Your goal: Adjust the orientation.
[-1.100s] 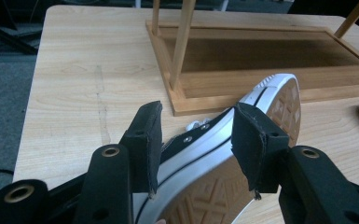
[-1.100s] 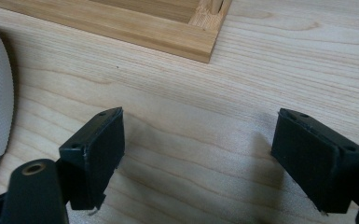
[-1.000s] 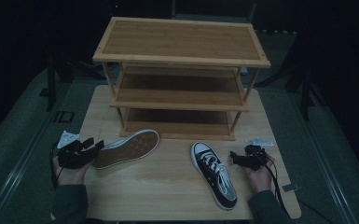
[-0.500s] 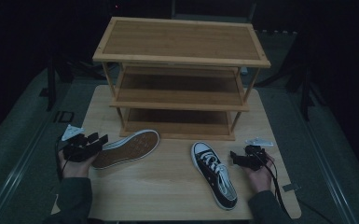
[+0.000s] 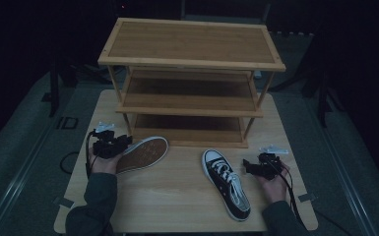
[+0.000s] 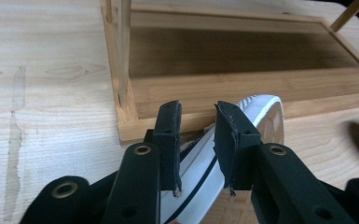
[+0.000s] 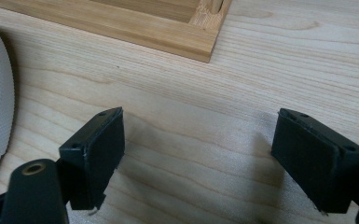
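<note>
The wooden shoe rack (image 5: 191, 83) stands at the far side of the table (image 5: 177, 206), three shelves, all bare. Two sneakers lie on the table near its foot: the overturned shoe (image 5: 142, 153) at left, sole up, toe pointing right and far; the upright black sneaker (image 5: 226, 184) at right, laces up, heel far. My left gripper (image 5: 120, 144) sits at the heel of the overturned shoe; in the left gripper view its jaws have just been closing, and the shoe's white rim (image 6: 200, 168) stands between the pads (image 6: 170, 135), which look to be touching it, though I cannot confirm a firm clamp. My right gripper (image 5: 248, 167) rests just right of the black sneaker, jaws wide apart over bare wood. Step in hand, I judge: gripping the first shoe. Next move calls for finishing the squeeze, lifting, turning it upright, then onto a shelf.
</note>
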The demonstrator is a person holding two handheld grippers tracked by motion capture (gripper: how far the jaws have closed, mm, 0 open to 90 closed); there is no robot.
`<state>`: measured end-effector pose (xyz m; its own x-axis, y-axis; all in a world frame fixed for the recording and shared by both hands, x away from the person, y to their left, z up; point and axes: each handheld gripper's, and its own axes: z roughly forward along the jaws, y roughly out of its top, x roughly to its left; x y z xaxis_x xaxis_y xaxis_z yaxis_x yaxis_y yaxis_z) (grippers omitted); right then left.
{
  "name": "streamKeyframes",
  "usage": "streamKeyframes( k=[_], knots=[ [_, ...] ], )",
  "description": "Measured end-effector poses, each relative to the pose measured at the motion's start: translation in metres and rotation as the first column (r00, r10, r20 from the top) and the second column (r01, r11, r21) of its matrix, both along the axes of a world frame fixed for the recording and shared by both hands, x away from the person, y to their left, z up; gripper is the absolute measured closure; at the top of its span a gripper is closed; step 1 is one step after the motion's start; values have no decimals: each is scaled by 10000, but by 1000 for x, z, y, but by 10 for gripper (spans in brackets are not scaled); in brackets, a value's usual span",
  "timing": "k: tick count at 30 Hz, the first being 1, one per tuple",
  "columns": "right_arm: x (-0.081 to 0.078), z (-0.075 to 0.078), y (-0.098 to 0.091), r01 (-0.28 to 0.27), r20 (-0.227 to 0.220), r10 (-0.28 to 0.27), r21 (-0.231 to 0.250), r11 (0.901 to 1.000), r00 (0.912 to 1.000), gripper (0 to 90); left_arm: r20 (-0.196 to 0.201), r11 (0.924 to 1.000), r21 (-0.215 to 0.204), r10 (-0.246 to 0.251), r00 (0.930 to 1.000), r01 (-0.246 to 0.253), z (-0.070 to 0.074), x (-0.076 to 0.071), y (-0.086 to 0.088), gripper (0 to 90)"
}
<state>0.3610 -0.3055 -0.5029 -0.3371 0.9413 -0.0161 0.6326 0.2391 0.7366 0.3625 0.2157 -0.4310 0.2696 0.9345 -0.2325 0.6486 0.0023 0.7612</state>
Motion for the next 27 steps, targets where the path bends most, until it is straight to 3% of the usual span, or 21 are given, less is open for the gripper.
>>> streamKeyframes(
  k=[7,16,24,27],
  knots=[
    [0,0,0,3,-1,-3,2,10000,10000,167,-632,9999,49,102,9980,-99,-10,4,-5,744],
    [0,0,0,-4,-3,4,-6,10000,10000,167,-287,9998,-56,-210,9994,209,-9,-15,-5,779],
    [0,0,0,-3,1,3,-4,10000,10000,167,-21,9944,-683,-813,9967,810,-8,-38,-3,779],
    [0,0,0,-4,2,4,-5,10000,10000,167,75,9938,-485,-996,9950,999,-6,-47,-6,778]
  ],
)
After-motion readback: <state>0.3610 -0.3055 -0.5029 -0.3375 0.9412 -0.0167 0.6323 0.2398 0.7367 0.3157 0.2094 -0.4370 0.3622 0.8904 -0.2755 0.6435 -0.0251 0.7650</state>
